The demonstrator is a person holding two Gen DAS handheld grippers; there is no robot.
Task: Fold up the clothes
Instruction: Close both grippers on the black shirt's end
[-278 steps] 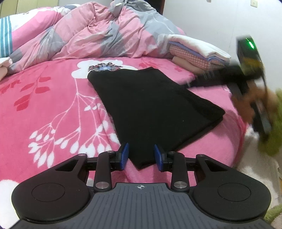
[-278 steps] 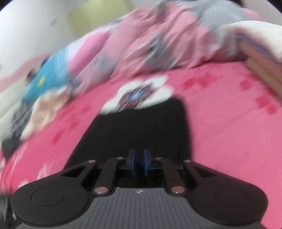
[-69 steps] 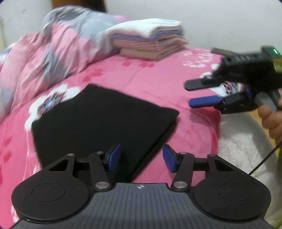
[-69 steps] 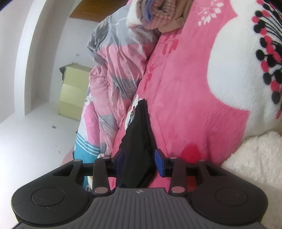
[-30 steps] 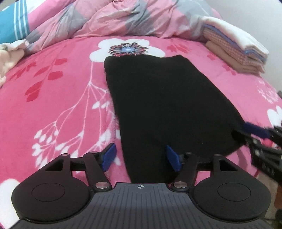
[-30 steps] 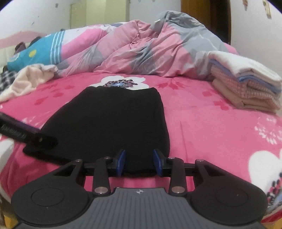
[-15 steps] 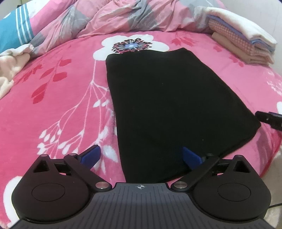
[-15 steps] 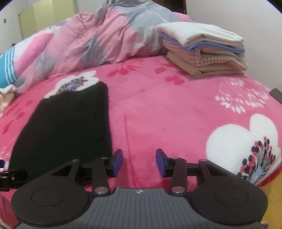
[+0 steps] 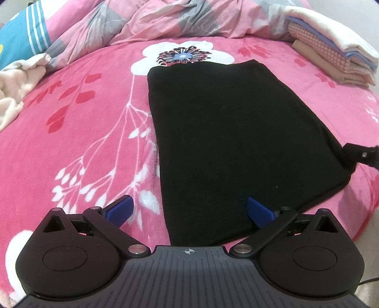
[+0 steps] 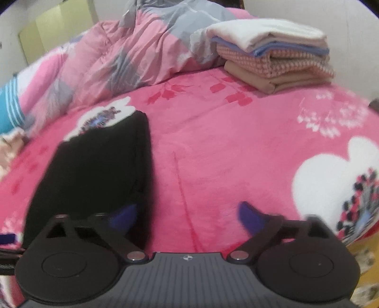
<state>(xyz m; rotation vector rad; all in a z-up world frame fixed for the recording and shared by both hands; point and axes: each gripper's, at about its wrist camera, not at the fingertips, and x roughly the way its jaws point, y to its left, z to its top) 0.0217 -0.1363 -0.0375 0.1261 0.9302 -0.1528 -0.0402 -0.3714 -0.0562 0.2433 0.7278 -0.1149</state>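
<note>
A black garment (image 9: 236, 132) lies flat on the pink bed (image 9: 83, 132), folded into a long rectangle. My left gripper (image 9: 189, 210) stands wide open over its near end, with the blue pads either side of the near left corner. My right gripper (image 10: 187, 215) is also wide open and holds nothing. It hovers at the garment's (image 10: 94, 165) near right edge, its left pad over the cloth. Part of the right gripper's dark finger (image 9: 362, 155) shows by the garment's right corner in the left wrist view.
A stack of folded clothes (image 10: 272, 52) sits at the back right of the bed. A crumpled pink and grey duvet (image 9: 165, 21) fills the back. A loose cream garment (image 9: 16, 80) lies at the far left. The bed's edge runs just below the grippers.
Both grippers have opened wider over the last second. The right gripper swung from facing the black garment toward the bed's right side. The garment has stayed flat.
</note>
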